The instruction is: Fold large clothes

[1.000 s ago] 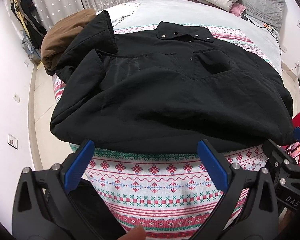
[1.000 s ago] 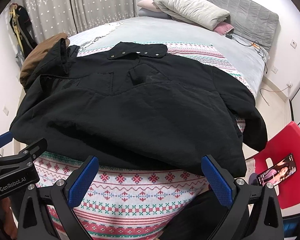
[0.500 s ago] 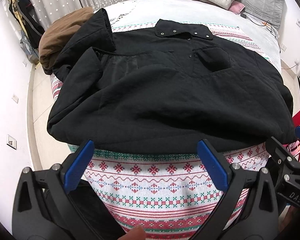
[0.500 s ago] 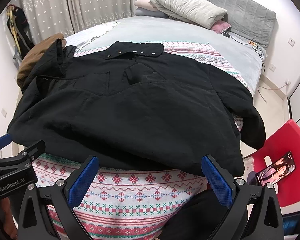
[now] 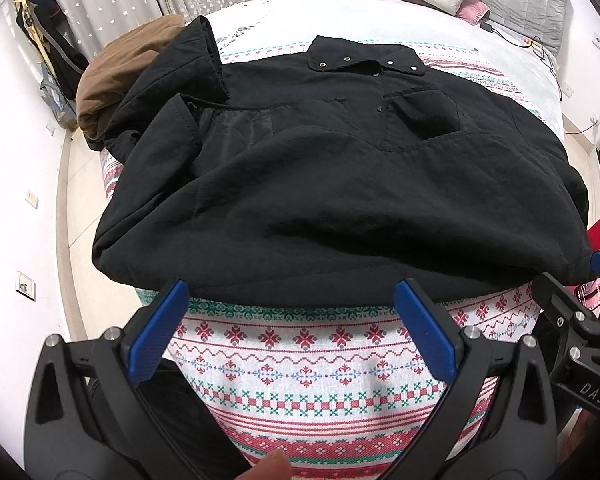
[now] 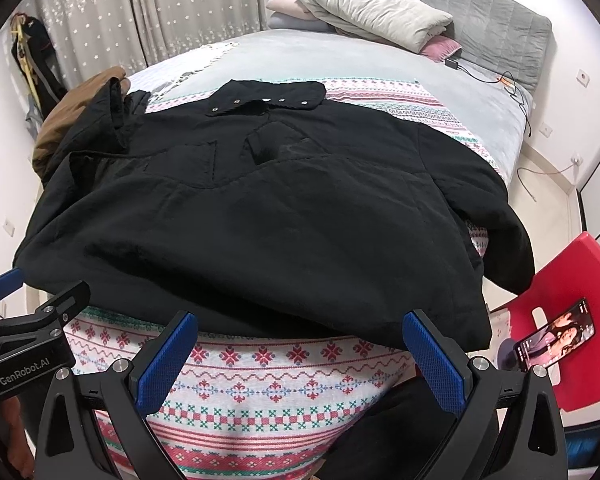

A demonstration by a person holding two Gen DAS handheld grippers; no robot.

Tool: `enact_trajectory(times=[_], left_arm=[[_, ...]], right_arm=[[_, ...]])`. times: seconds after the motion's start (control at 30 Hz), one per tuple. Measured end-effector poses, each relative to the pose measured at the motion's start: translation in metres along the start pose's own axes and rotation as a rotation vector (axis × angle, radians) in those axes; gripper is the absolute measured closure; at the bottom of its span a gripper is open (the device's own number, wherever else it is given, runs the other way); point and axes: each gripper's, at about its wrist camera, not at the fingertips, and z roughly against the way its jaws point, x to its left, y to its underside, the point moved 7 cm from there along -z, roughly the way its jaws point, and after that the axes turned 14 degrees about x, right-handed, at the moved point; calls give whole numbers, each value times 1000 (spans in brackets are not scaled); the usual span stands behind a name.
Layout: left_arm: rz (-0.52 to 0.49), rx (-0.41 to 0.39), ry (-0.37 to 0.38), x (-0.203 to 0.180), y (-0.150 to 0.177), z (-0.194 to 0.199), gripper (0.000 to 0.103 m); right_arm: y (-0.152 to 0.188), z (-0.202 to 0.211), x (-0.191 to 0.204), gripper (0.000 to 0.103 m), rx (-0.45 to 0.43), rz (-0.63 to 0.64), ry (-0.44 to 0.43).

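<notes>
Nearest us, our left gripper (image 5: 292, 328) and right gripper (image 6: 300, 354) hang with jaws wide apart, holding nothing, over the red-and-green patterned knit blanket (image 5: 300, 364). Just beyond, at twelve o'clock, the large black quilted jacket (image 5: 340, 184) lies spread, collar farthest. We judge each gripper should pinch the near hem low, catching both layers.

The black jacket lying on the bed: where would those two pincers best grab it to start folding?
Probably at the bottom hem of the black jacket, coming in from the near, foot end of the bed. That edge lies closest, just past the open left gripper and right gripper, and it sits slightly raised over the patterned blanket, so a finger could slip under each corner.
</notes>
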Motion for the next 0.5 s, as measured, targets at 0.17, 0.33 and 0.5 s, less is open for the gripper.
enact_trajectory(times=[0.17, 0.33, 0.5], left_arm=[[1, 3, 0, 1, 0, -1, 0], [4, 2, 3, 2, 0, -2, 0], [7, 5, 5, 3, 0, -3, 0]], right_arm=[[0, -1, 0, 0, 3, -1, 1], [1, -2, 1, 0, 8, 4, -1], [0, -2, 3, 0, 7, 10, 2]])
